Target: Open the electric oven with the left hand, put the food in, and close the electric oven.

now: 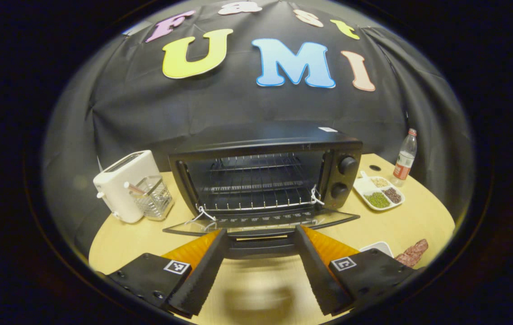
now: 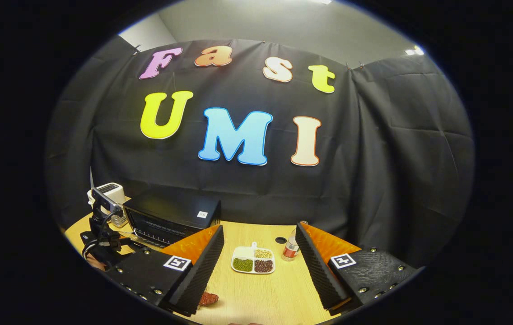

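Electric oven (image 1: 265,174) stands on the wooden table (image 1: 410,221) with its glass door (image 1: 261,222) dropped flat, left gripper (image 1: 261,239) spread wide around the door handle (image 1: 261,246), right gripper (image 2: 260,237) likewise spread, sausage (image 1: 412,253) lying right of the oven.

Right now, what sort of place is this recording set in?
Likely a staged kitchen corner in a booth: an electric oven with its door down, a white toaster and a divided dish of beans on a wooden table.

Open tongs (image 2: 260,266) above a dish (image 2: 253,260), perhaps beans.
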Tool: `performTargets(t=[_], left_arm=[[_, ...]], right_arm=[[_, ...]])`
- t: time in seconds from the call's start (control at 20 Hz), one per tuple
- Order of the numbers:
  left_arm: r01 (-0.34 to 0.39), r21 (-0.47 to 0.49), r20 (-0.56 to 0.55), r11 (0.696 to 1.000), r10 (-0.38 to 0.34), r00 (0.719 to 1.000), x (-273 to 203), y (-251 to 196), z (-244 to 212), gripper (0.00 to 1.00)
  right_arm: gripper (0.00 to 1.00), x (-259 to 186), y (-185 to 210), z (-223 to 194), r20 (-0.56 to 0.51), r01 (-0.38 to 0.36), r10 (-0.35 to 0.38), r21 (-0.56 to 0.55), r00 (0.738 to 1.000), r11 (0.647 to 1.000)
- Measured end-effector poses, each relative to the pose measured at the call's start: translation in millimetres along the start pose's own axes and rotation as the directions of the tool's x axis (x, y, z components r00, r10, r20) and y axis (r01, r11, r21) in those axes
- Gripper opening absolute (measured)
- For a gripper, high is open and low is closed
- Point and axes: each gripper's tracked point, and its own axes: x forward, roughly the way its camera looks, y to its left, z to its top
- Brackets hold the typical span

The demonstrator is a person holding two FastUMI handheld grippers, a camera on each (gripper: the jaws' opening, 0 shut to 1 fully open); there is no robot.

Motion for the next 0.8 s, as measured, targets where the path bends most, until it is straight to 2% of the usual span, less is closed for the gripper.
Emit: performTargets(t=[0.3, 0.5, 0.55, 0.8], left_arm=[[0.005, -0.004, -0.05, 1.0, -0.005, 0.999, -5.1, -3.2, -26.7, 0.98], [0.009, -0.008, -0.042, 1.0, -0.01, 0.999, -13.8, -1.7, -25.8, 1.0], [0.009, -0.01, -0.045, 1.0, -0.01, 0.999, -14.5, -1.5, -26.7, 0.97], [-0.002, -0.044, -0.008, 0.999, 0.001, 1.0, -32.3, 5.8, -13.4, 0.97]], right_arm=[[0.96, -1.6, 0.8, -5.4, -0.01, -0.001, 0.001, -0.008, 1.0, 1.0], [0.96, -2.7, 4.7, -11.9, -0.026, -0.015, 0.014, -0.009, 1.0, 1.0], [0.96, -2.3, 6.3, -14.2, -0.032, -0.02, 0.019, -0.007, 0.999, 1.0], [0.96, 0.0, 9.7, -28.9, -0.068, -0.042, 0.043, 0.012, 0.997, 0.999]])
